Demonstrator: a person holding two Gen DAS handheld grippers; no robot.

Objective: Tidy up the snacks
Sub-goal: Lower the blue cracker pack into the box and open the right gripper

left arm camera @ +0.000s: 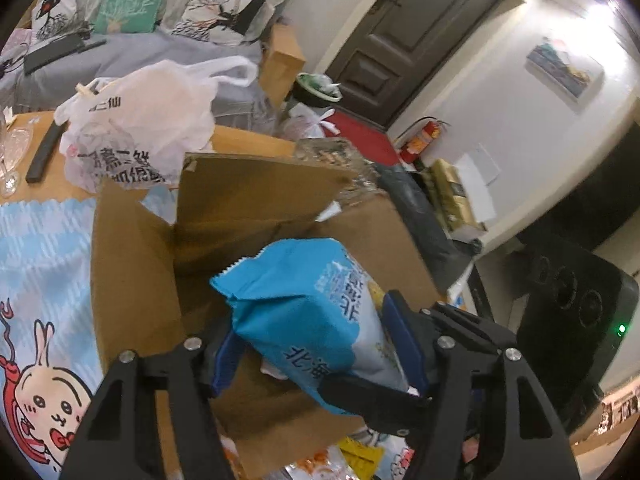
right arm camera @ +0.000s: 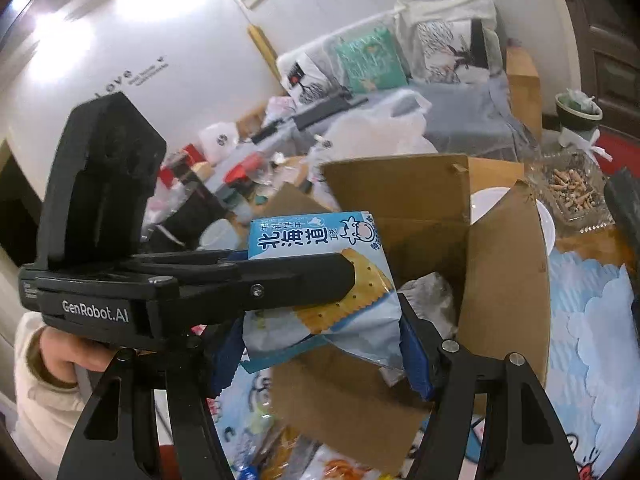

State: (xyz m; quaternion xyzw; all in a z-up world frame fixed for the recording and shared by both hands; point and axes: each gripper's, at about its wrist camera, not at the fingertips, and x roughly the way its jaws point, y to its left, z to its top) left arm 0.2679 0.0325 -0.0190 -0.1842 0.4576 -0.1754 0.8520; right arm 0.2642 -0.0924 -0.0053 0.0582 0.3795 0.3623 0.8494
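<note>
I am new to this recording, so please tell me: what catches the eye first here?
A light blue cracker packet is gripped by both the left gripper and the right gripper, just above an open brown cardboard box. Behind the box, a white plastic bag sits on the table.

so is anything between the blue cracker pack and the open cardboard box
Nothing visible blocks it. The blue cracker pack is pinched by both the left gripper and the right gripper, right at the cardboard box, whose flaps stand open.
</note>
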